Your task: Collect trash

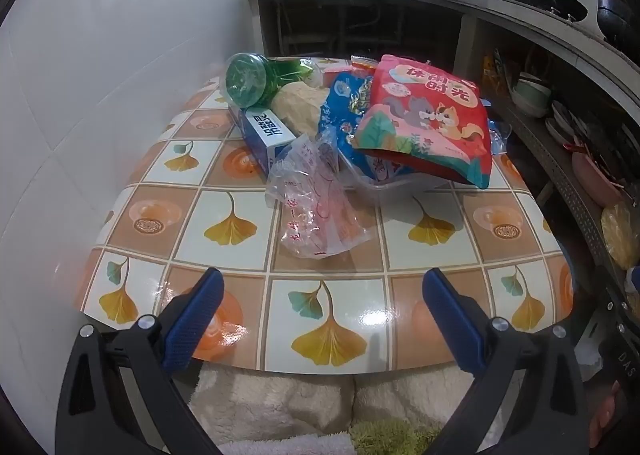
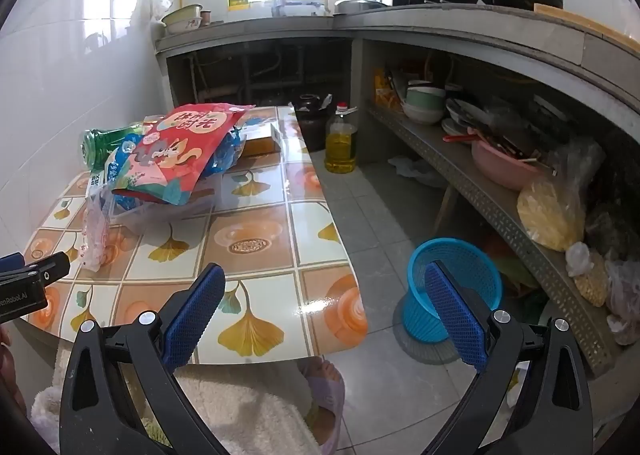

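- The left gripper (image 1: 322, 315) is held over the near edge of the table (image 1: 436, 295), angled downward; its blue-padded fingers (image 1: 196, 319) stand wide apart and nothing is seen between them.
- The right gripper (image 2: 324, 315) is held off the table's right near corner, fingers likewise spread wide with nothing between them; one finger is seen against the tabletop, the other against a blue mesh wastebasket (image 2: 452, 295).
- The wastebasket stands on the grey tiled floor (image 2: 372, 223), well apart from the trash, beside a low concrete shelf (image 2: 500, 207).
- The trash is piled toward the far side of the table, which is covered in an oilcloth printed with ginkgo leaves.
- A crumpled clear plastic bag with red print (image 1: 316, 207) lies nearest the left gripper, flat on the cloth.
- Behind it a red snack bag with cartoon squirrels (image 1: 428, 123) is seen resting on a blue wrapper (image 1: 348, 111), both lying over a clear plastic tray (image 1: 384, 187).
- A blue-and-white carton (image 1: 266, 131) lies to the left of the tray, touching a pale crumpled lump (image 1: 300, 107).
- A green plastic bottle (image 1: 256, 81) lies on its side at the back left, its base turned toward the camera.
- A bottle of yellow oil (image 2: 340, 143) stands on the floor past the table's far edge.
- Fleecy cream fabric (image 1: 280, 403) is visible below the table edge.
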